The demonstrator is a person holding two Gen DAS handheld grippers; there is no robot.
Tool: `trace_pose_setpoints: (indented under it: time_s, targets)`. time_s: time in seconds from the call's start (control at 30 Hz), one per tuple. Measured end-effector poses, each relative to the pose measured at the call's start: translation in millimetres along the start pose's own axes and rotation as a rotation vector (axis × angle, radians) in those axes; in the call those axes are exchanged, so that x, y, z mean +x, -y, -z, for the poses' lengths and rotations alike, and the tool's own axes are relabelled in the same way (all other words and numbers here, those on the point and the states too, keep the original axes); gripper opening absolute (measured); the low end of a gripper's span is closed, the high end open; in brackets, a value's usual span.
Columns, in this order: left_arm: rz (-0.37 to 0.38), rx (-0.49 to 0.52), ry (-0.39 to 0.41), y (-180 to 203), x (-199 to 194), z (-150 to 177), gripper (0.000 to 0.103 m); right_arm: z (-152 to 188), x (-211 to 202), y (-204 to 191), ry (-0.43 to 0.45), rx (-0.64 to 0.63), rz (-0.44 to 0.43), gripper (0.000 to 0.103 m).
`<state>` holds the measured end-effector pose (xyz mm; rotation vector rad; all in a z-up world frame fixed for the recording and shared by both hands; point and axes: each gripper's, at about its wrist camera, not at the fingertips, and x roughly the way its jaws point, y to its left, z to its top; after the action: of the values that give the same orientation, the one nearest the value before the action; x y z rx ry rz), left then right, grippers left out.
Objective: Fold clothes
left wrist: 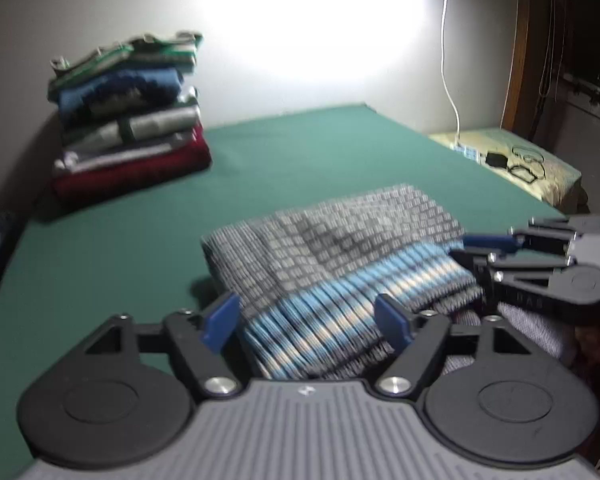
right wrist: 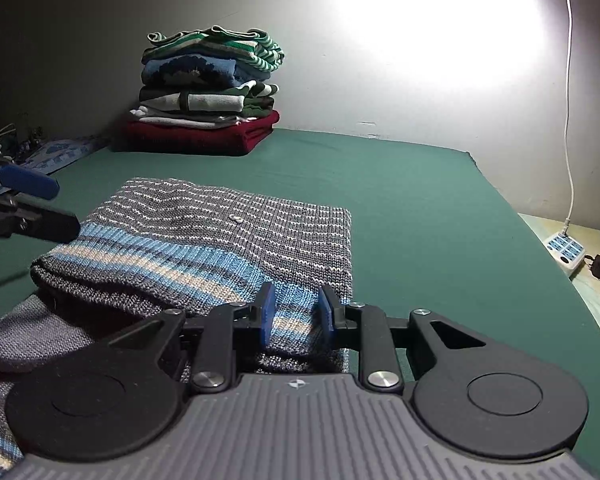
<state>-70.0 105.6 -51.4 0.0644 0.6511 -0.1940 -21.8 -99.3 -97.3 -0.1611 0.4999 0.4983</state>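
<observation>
Two wrist cameras, both low over the green surface (right wrist: pixel 420 184), both looking toward the stack of folded clothes (right wrist: pixel 208 92).

The left view sits close behind the left hand-held gripper (left wrist: pixel 308 318), facing past the striped sweater (left wrist: pixel 340 248) with the stack (left wrist: pixel 128 116) far off to its left. The right view rides behind the right hand-held gripper (right wrist: pixel 296 314), the stack ahead, slightly left. Both share sweater, stack, surface and lit wall; each catches the other gripper at its edge.

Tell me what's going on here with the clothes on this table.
A person with a gripper in each hand is folding a grey striped sweater on the green table. The right gripper pinches its blue-banded hem; the left gripper has its jaws open over that hem. A stack of folded clothes sits by the wall.
</observation>
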Motion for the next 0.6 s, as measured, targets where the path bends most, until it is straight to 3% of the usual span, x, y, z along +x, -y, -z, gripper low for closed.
trace_pose_setpoints:
  time_s: [0.07,0.27,0.4,0.6]
  targets:
    - [-0.009,-0.006,-0.022,3,8,11,0.063,0,0,1,0.0,0.001,0.0,0.025]
    - [-0.033,-0.03,-0.048,4,17,30,0.076,0,1,2,0.001,0.008,-0.004,0.025]
    - [-0.022,-0.137,-0.064,-10,17,36,0.091,1,1,8,0.0,0.042,-0.026,0.025]
    - [-0.063,-0.167,-0.086,-8,13,36,0.092,0,-5,14,-0.012,0.045,-0.066,0.026]
